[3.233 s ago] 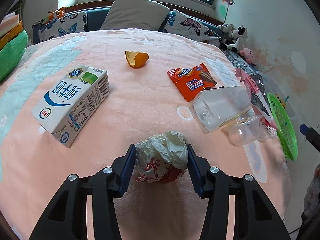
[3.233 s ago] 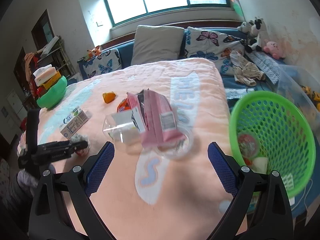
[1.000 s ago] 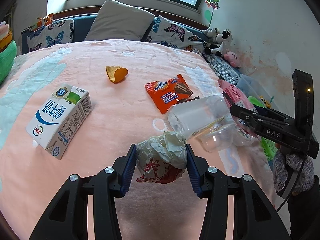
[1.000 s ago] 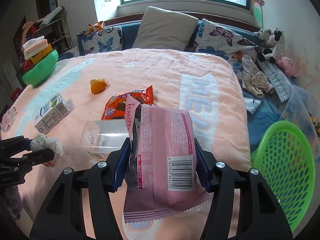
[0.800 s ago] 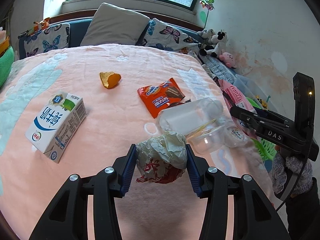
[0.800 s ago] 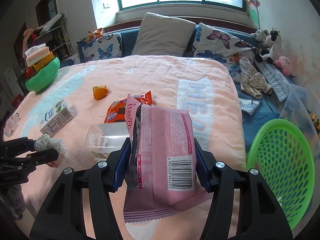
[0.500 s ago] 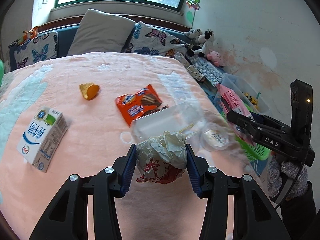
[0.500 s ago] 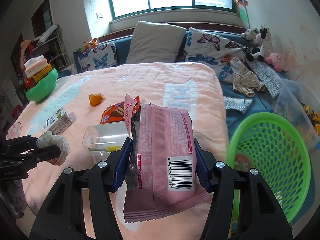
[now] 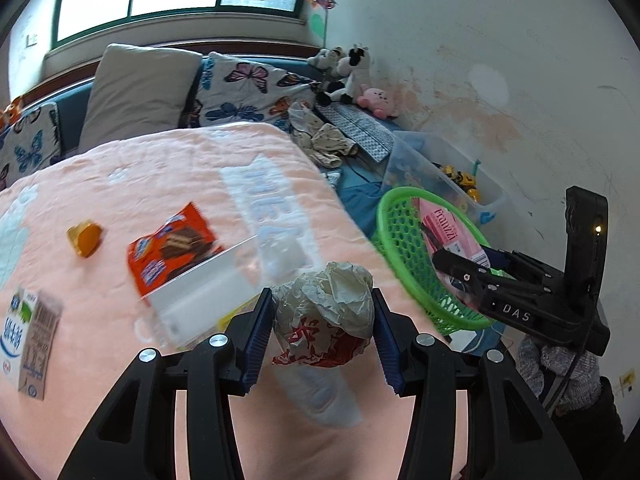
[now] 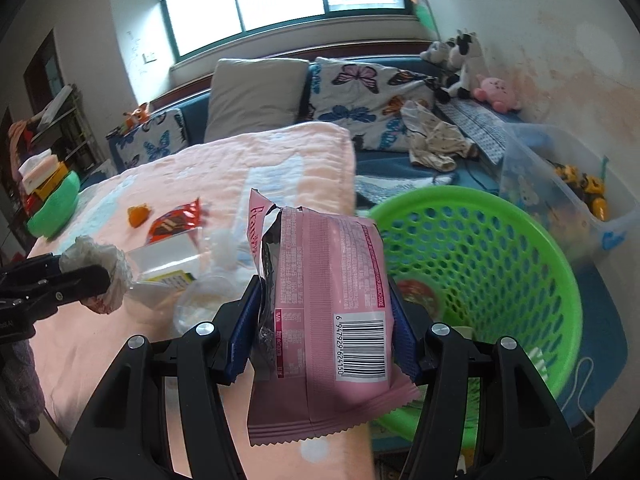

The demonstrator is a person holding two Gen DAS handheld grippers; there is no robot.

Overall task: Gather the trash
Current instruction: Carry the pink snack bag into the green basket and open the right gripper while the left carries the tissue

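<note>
left wrist view: the left gripper (image 9: 322, 332) has its blue pads clamped on both sides of a crumpled paper wad (image 9: 326, 312), whitish on top with red print lower down, held up above the pink blanket (image 9: 132, 176). behind it on the blanket there's an orange snack wrapper (image 9: 170, 248), a clear plastic box (image 9: 208, 292) just beside and partly over that wrapper, a bit of orange peel (image 9: 84, 238) further left, and a milk carton (image 9: 30, 340) near the left edge, pretty blurry. off the right side of the bed sits the green basket (image 9: 400, 240), and the right gripper (image 9: 460, 268) is over it, pinching a pink snack bag (image 9: 444, 228) that hangs inside the basket rim.

right wrist view: the right gripper (image 10: 322, 324) is closed tight on the pink snack bag (image 10: 324, 300), torn open at the top, barcode facing the camera. the bag's right half overlaps the green basket (image 10: 520, 264), which already has some trash at the bottom, though it's too hidden to say what. on the left the left gripper (image 10: 86, 276) shows up side-on, gripping the crumpled paper wad (image 10: 98, 260) over the blanket edge. a clear plastic cup (image 10: 204, 300) and the clear plastic box (image 10: 164, 260) lie between the two grippers, with the orange snack wrapper (image 10: 174, 220) and the orange peel (image 10: 139, 214) further back.
</note>
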